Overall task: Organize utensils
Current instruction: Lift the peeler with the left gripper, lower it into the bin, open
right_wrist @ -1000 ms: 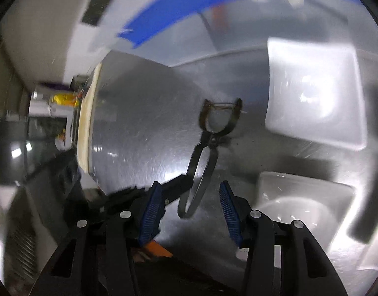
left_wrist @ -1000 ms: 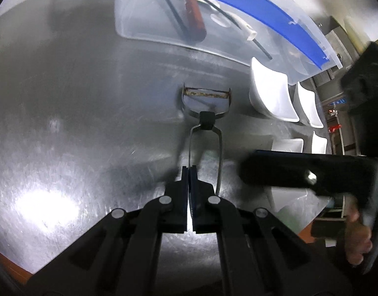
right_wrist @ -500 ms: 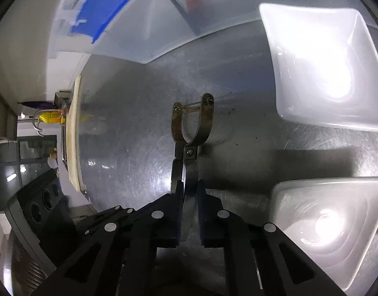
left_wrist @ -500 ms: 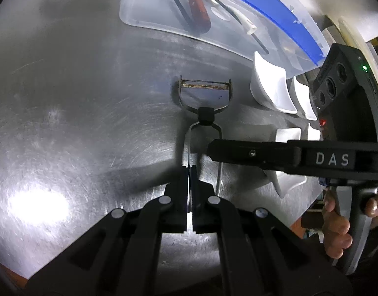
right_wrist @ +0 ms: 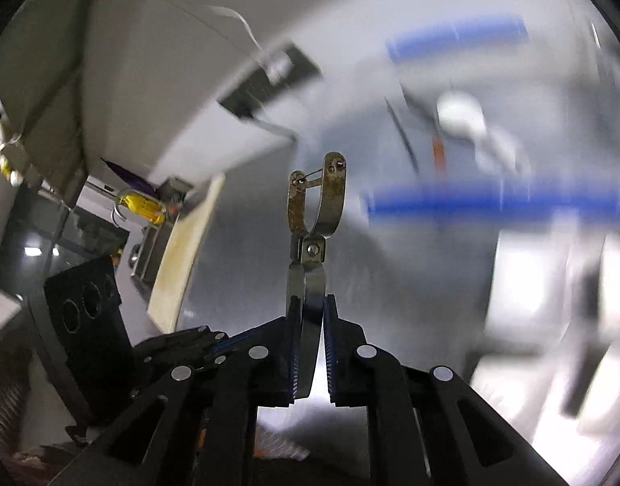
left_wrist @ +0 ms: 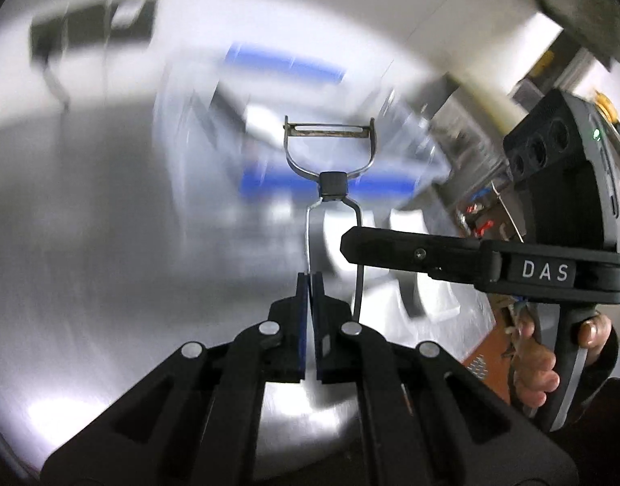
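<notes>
Both grippers, left (left_wrist: 310, 279) and right (right_wrist: 310, 303), clamp the peeler's (left_wrist: 330, 162) handle, blade end pointing away.

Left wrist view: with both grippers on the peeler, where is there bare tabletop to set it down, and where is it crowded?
Free: the steel tabletop left of the peeler, between the clear bin and the near edge. Crowded: the right side, with white dishes and the right gripper. The left gripper and right gripper both clamp the peeler's handle. Blur hides finer detail.
</notes>
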